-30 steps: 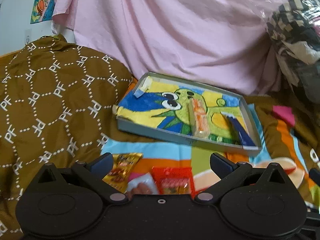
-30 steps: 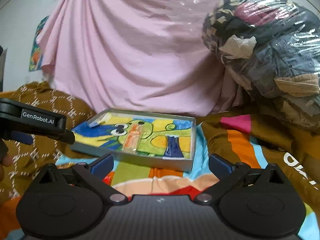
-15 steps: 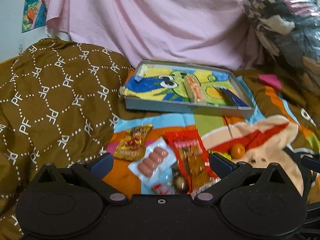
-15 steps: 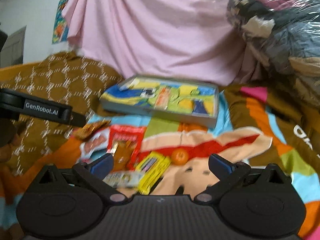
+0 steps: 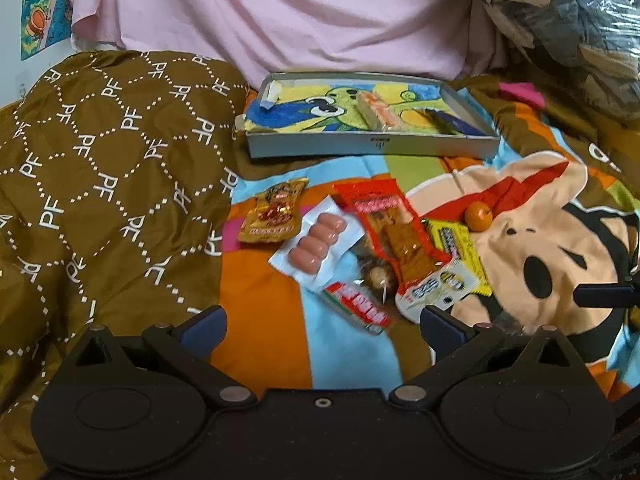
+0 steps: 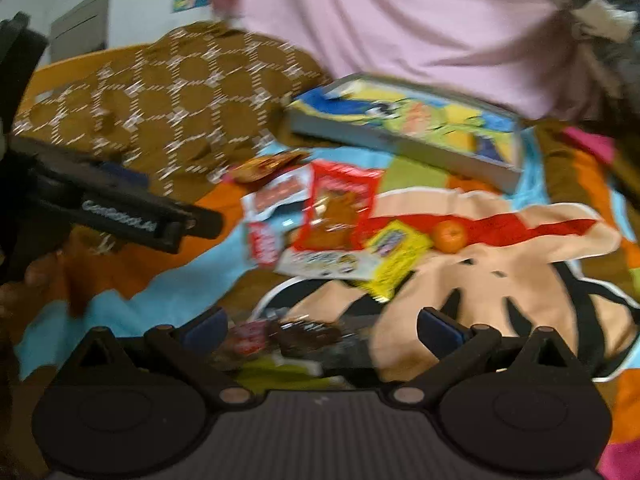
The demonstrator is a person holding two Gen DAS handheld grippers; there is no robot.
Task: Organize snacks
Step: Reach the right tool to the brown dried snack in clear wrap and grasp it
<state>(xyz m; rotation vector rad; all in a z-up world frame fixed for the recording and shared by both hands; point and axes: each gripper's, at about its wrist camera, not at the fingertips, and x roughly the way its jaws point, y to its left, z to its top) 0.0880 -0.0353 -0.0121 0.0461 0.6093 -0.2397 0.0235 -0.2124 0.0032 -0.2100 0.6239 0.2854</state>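
A grey tray (image 5: pixel 372 145) with a cartoon lining sits at the back and holds an orange stick pack (image 5: pixel 376 110) and a dark blue pack (image 5: pixel 444 124). In front of it a snack pile lies on the blanket: a gold packet (image 5: pixel 274 210), a sausage pack (image 5: pixel 318 242), a red packet (image 5: pixel 394 228), a yellow packet (image 5: pixel 452 240), a white packet (image 5: pixel 438 284) and a small orange (image 5: pixel 478 215). My left gripper (image 5: pixel 322 322) hangs open just short of the pile. My right gripper (image 6: pixel 320 326) is open above dark wrapped snacks (image 6: pixel 304 334). The right wrist view is blurred.
A brown patterned quilt (image 5: pixel 100 168) bulges at the left. Behind the tray hangs a pink sheet (image 5: pixel 300 20), with a plastic-wrapped bundle of clothes (image 5: pixel 568 20) at the back right. The left gripper's body (image 6: pixel 120 208) crosses the left of the right wrist view.
Both views have drawn back and tilted down, so the tray looks farther away and the snack pile has come into sight. Both grippers have stayed open and empty.
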